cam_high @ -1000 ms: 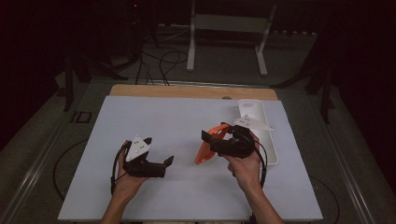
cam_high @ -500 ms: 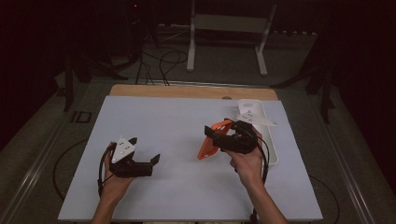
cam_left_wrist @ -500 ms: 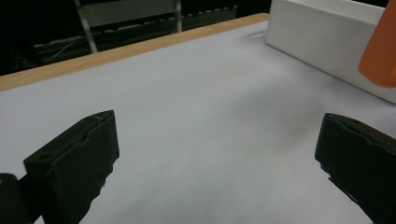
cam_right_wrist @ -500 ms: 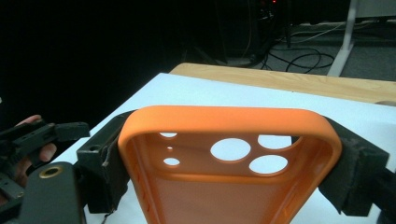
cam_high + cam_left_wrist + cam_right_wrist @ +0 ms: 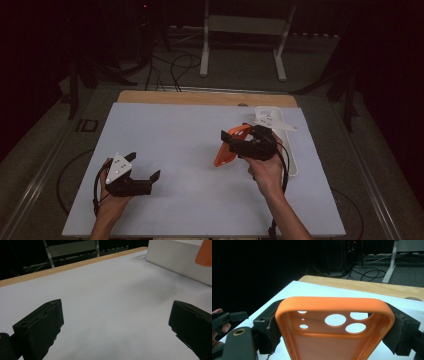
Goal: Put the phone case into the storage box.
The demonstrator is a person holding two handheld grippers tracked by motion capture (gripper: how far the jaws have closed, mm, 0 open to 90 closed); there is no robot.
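Grippers are sitting well apart over the white table top (image 5: 190,150). The right gripper (image 5: 235,145), at about 3 o'clock from centre, is clamping an orange phone case (image 5: 227,150) by its two long sides, jaws spread wide around it, the case lifted and tilted above the table. The right gripper view is showing what the high view is not: the case's hollow inside with its round camera cut-outs (image 5: 335,320). The left gripper (image 5: 145,182), at 7 o'clock, is holding nothing; the left gripper view is showing its jaws gaping over bare surface. A white tray (image 5: 292,150) is lying just beyond the case at 3 o'clock, by the right edge. The middle is lying open between the hands. Since the earlier frames the left hand is drawing away toward 7 o'clock, nearer the left edge, while the right is keeping its place
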